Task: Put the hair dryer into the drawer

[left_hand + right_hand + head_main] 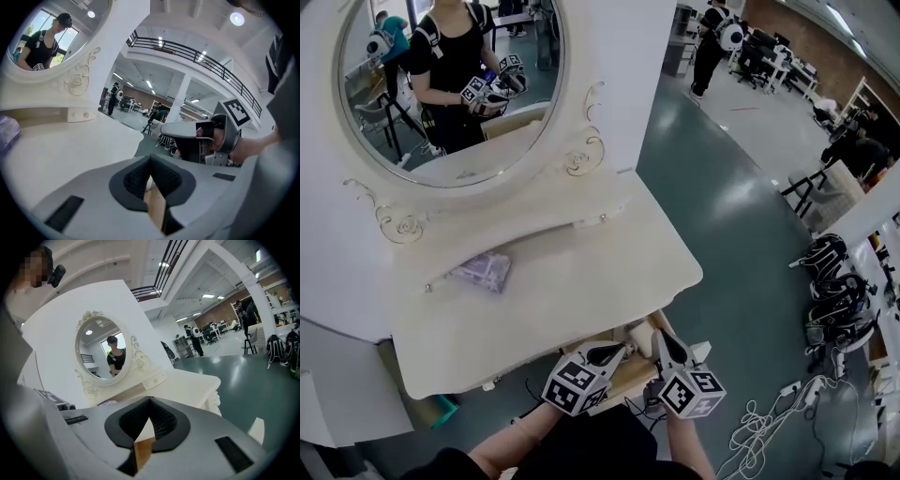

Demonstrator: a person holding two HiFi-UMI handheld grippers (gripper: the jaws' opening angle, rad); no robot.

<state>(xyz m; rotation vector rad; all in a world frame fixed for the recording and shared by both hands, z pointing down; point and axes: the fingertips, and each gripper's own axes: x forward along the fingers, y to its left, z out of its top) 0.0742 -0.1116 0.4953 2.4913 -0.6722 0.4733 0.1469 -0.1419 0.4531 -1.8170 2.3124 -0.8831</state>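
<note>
Hovering at the table's [581, 300] front edge by the open drawer [626, 379], left gripper [623, 349] and right gripper [662, 336] have fingers clenched, empty (dryer not made out); wide floor [741, 234] lies right of the corner.

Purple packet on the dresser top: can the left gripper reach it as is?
Likely yes: the packet lies alone on the open dresser top, nothing between it and the left gripper, though its shut fingers must open first.
</note>
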